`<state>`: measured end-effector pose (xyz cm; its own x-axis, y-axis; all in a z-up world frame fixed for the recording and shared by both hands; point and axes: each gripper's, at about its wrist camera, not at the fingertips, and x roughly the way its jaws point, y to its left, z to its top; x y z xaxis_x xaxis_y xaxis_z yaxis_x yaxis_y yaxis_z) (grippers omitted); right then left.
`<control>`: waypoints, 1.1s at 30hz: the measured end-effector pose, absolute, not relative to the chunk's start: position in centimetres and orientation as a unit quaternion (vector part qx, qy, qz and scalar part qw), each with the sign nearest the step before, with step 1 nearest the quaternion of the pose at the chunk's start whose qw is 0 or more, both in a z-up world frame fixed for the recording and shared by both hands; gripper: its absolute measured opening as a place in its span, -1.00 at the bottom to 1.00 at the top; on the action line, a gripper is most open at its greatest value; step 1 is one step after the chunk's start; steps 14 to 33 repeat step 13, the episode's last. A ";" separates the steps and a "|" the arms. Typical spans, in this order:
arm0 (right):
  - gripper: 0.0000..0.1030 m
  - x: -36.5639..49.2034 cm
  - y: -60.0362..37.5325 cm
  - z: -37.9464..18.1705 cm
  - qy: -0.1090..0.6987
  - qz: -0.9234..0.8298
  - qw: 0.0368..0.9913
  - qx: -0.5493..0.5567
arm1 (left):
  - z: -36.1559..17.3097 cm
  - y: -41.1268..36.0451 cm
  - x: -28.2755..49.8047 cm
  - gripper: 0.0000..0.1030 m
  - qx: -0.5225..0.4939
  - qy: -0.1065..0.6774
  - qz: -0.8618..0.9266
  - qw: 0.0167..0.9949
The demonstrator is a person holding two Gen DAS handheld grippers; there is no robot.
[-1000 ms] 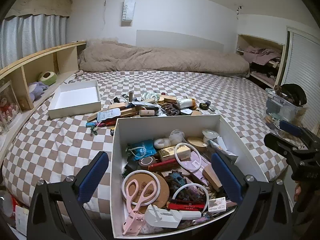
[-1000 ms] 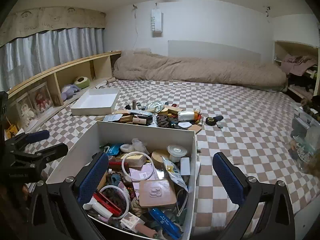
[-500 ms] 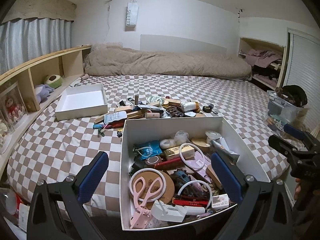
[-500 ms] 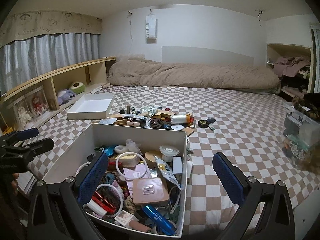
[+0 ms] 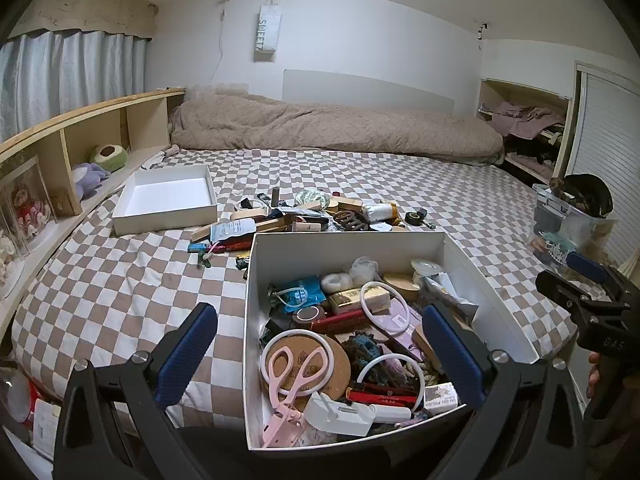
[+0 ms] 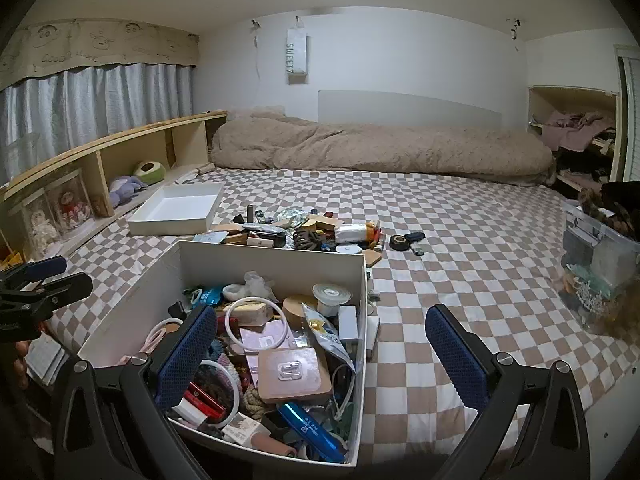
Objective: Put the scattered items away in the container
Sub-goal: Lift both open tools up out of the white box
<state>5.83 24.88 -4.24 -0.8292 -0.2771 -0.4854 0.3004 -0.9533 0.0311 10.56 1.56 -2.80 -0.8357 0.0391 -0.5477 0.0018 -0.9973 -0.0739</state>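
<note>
Both tongs gape empty: my left gripper (image 5: 320, 344) over the full white box (image 5: 486, 280) at the bed's near edge, my right gripper (image 6: 320, 344) facing the scattered pile (image 6: 304, 232) behind it, reachable over the box's far wall.

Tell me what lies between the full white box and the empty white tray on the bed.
In the left wrist view, scattered items lie between the white box and the empty tray.
</note>
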 end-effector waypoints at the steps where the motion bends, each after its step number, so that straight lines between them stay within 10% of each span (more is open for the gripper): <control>1: 1.00 5.8 24.9 -4.3 0.022 -0.956 0.150 0.251 | -2.8 1.6 10.5 1.00 -0.286 -0.036 0.958 0.009; 33: 1.00 5.6 25.0 -4.5 0.018 -0.956 0.145 0.254 | -3.3 2.0 10.5 1.00 -0.290 -0.016 0.957 0.010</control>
